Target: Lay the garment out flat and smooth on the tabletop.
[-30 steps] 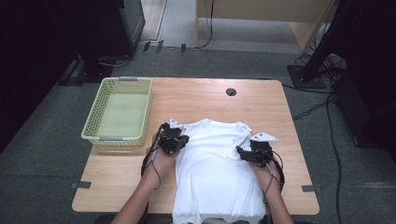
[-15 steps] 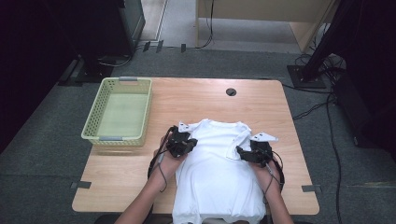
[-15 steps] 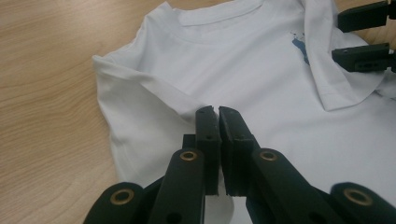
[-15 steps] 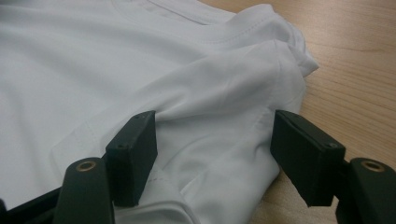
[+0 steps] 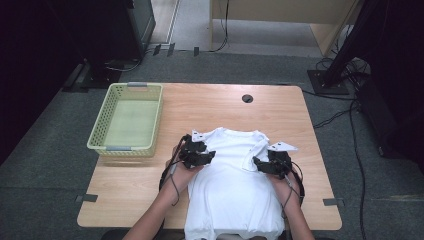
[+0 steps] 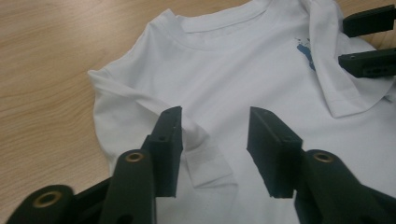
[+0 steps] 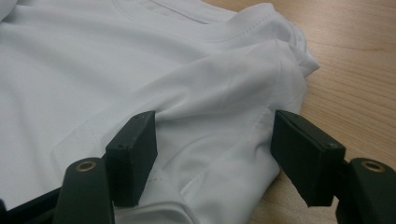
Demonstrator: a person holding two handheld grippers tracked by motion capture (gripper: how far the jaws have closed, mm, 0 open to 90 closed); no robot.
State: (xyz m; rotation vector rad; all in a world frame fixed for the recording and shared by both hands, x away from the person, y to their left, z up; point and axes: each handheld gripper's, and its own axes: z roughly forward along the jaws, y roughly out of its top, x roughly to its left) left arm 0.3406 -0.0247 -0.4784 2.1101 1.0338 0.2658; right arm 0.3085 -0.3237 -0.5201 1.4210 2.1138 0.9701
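A white T-shirt lies face up on the wooden table, collar away from the person, its hem hanging over the near edge. My left gripper hovers over the shirt's left shoulder; its jaws have just been opening. In the left gripper view the left gripper is open and the folded-in left sleeve lies loose under it. My right gripper is open over the right shoulder. In the right gripper view the right gripper straddles the bunched right sleeve without pinching it.
An empty pale green basket stands on the table's left side. A round cable hole sits near the far edge. Bare wood stretches beyond the collar. The right gripper shows far off in the left gripper view beside a small blue print.
The left gripper moved right, carrying the left sleeve in over the shirt, and then opened, dropping the sleeve. The right gripper stayed where it was.
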